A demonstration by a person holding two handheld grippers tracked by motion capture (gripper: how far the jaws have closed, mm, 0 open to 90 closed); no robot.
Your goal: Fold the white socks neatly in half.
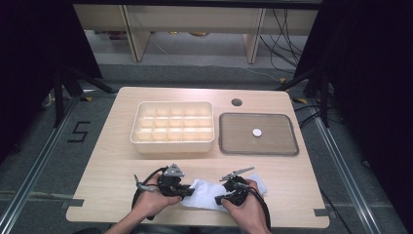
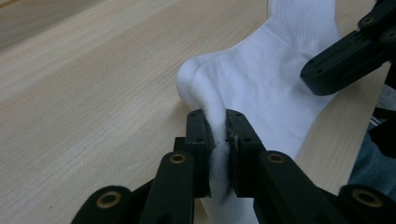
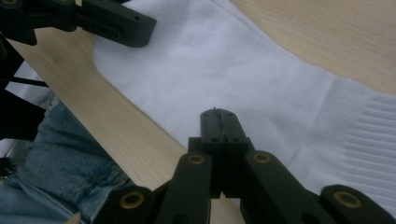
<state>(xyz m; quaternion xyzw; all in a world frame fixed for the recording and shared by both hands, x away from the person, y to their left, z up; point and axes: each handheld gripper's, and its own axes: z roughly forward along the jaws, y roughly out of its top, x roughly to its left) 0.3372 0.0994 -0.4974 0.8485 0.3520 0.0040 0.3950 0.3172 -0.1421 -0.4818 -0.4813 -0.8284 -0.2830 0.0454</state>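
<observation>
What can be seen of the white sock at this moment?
The white sock is soft knit fabric with a ribbed cuff, lying flat on the wooden table near its front edge. The left gripper pinches a raised fold at one end. The right gripper, jaws shut and empty, hovers over its near edge.

You have a soft white knit cloth sock [image 2: 275, 88], ribbed at its cuff, on a matt pale wood-grain bench [image 2: 93, 107]; your tongs [image 2: 217, 140] are matt black plastic with brass-coloured rivets.
</observation>
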